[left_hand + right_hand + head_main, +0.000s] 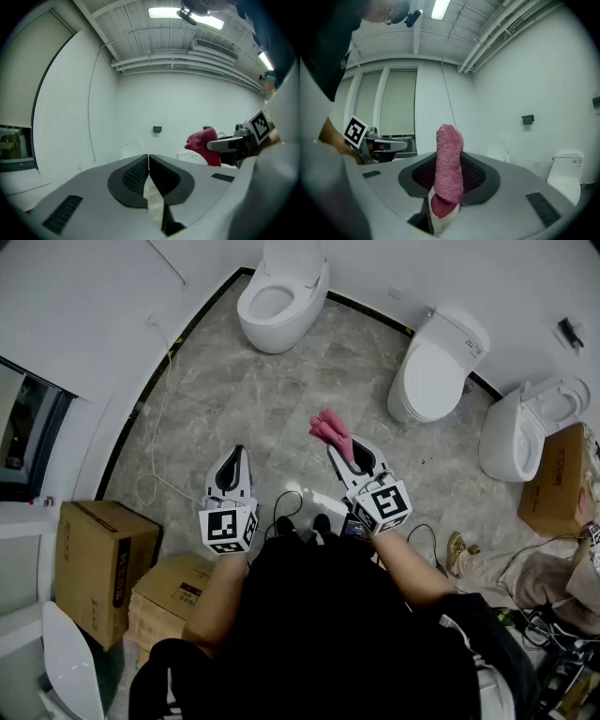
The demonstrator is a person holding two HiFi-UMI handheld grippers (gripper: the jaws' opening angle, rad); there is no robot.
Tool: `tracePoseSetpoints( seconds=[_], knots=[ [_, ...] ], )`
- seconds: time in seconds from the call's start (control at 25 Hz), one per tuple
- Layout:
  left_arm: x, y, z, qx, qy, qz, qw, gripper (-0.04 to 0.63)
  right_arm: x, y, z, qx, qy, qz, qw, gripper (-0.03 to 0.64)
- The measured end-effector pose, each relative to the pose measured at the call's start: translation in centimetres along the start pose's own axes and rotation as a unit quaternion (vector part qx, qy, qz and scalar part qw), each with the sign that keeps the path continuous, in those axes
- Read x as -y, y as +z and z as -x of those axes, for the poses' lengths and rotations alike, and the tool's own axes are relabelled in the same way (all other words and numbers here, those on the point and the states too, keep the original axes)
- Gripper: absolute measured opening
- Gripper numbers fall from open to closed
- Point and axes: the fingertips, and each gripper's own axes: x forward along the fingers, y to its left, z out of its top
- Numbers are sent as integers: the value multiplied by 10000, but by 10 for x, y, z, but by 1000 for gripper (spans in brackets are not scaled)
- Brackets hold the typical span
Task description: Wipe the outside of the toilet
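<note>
Pink cloth [331, 432] stands clamped in our right tool [349, 456], its free end poking up past the jaw tips. Our left tool [238, 457] is clenched on nothing, its jaws pressed together.

We take the lidded toilet [439, 362] as our mark. It stands against the wall, ahead and to the right of the cloth and well apart from it, with bare grey floor [309, 381] between. Its long axis runs from the wall out toward us, so its front nose points roughly at the cloth. The right tool is the nearer one, and the left tool sits beyond it, on the side away from that toilet.

Left of the lidded toilet, further along the wall, is an open toilet [281, 298] whose bowl shows nothing inside. Another open toilet [530, 427] stands just to its right, and beyond that a closed cardboard box [558, 479] hides its contents.

We cannot tell which toilet is meant. No wiping has begun, as the cloth touches no toilet.
</note>
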Motion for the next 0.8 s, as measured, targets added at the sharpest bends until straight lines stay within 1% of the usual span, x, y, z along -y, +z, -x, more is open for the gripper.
tracePoseSetpoints(
  seconds=[0.16, 0.2, 0.32, 0.36, 0.44, 0.52, 0.68, 0.8],
  knots=[
    [11, 10, 9, 146, 143, 24, 9998, 18, 10, 8, 17, 221, 25, -5, 9998, 132],
    [15, 11, 9, 171, 121, 53, 9998, 18, 15, 8, 21, 233, 5, -36, 9997, 132],
    [33, 8, 7, 176, -273, 292, 9990, 20, 32, 3, 36, 221, -76, -104, 9997, 133],
    [38, 7, 6, 182, -357, 376, 9985, 18, 37, 2, 40, 249, -110, -128, 9995, 133],
    [44, 6, 3, 185, -381, 447, 9981, 20, 47, 5, 45, 377, -132, -232, 9989, 133],
    [51, 7, 0, 161, -398, 428, 9982, 20, 56, 9, 48, 478, -98, -288, 9984, 133],
    [65, 8, -9, 151, -442, 396, 9981, 19, 70, 10, 53, 544, 95, -238, 9982, 133],
    [73, 11, -15, 160, -438, 381, 9982, 20, 82, 9, 56, 554, 222, -362, 9976, 133]
  ],
)
